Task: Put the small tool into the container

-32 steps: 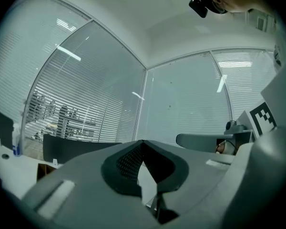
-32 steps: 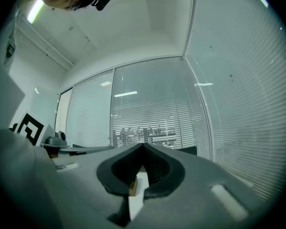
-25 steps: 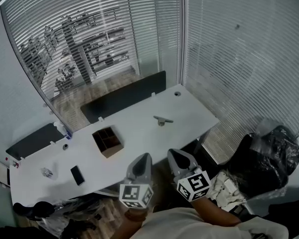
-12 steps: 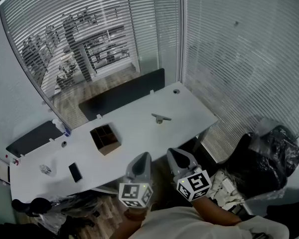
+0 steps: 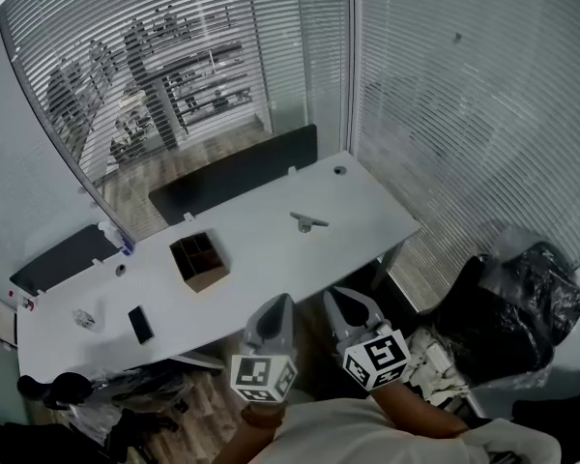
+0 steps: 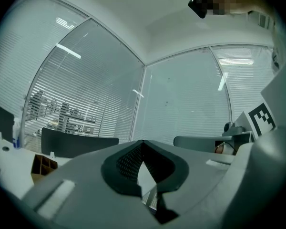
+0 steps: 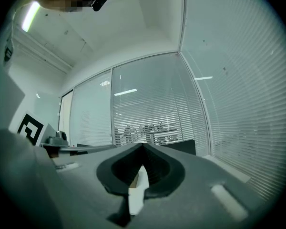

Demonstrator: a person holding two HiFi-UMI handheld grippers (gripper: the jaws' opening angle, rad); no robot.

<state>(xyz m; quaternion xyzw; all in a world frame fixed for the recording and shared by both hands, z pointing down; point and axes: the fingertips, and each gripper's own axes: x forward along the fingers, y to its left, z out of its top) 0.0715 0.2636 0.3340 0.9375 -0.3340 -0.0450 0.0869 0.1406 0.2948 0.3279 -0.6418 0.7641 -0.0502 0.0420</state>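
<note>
On the white desk (image 5: 271, 259) a small grey tool (image 5: 308, 222) lies right of centre. A brown open box with dividers (image 5: 199, 260) stands to its left; it also shows at the left edge of the left gripper view as a brown box (image 6: 40, 165). My left gripper (image 5: 282, 301) and right gripper (image 5: 333, 297) hover side by side near the desk's front edge, well short of both objects. Both are shut with nothing between the jaws, tips touching, left gripper (image 6: 143, 142), right gripper (image 7: 143, 145).
A black phone (image 5: 140, 324) and a small clear object (image 5: 82, 317) lie at the desk's left end. Dark screens (image 5: 234, 174) edge the desk's far side. A chair with a black bag (image 5: 517, 298) stands at the right. Glass walls with blinds surround the desk.
The head view has shifted, so the desk and its objects sit slightly higher and further left in the picture. Both grippers hold the same place and stay shut.
</note>
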